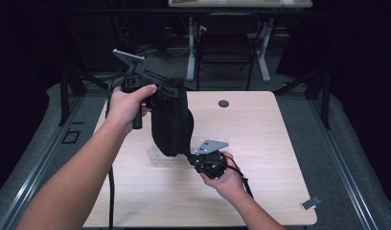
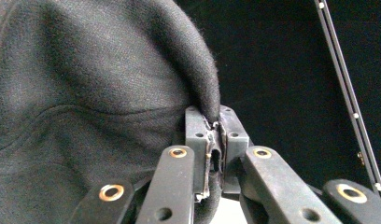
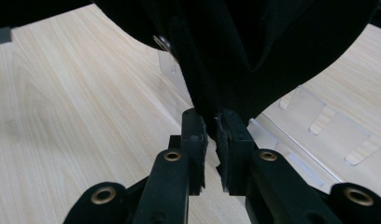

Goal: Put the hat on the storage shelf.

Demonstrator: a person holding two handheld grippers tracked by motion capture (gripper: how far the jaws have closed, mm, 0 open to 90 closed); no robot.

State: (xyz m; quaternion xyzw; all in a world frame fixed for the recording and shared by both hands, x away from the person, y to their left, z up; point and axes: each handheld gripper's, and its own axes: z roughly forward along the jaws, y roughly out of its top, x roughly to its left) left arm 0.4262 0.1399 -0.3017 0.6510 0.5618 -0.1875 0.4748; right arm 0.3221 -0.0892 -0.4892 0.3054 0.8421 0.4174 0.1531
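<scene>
A black cloth cap [image 1: 172,120] hangs in the air above the wooden table [image 1: 265,143]. My left gripper [image 1: 170,91], held up at the left, is shut on the cap's upper edge; in the left gripper view the cap [image 2: 86,93] is pinched between the closed jaws [image 2: 215,123]. My right gripper [image 1: 189,157] comes from below and is shut on the cap's lower edge; the right gripper view has the dark cap [image 3: 254,37] running down between its pads [image 3: 211,121]. A clear plastic stand [image 1: 155,155] lies on the table under the cap.
A round cable hole [image 1: 224,103] sits near the table's far edge. A small grey clip [image 1: 310,203] lies at the front right corner. The clear stand [image 3: 319,126] has slotted parts. A chair and desk legs [image 1: 227,48] stand beyond the table.
</scene>
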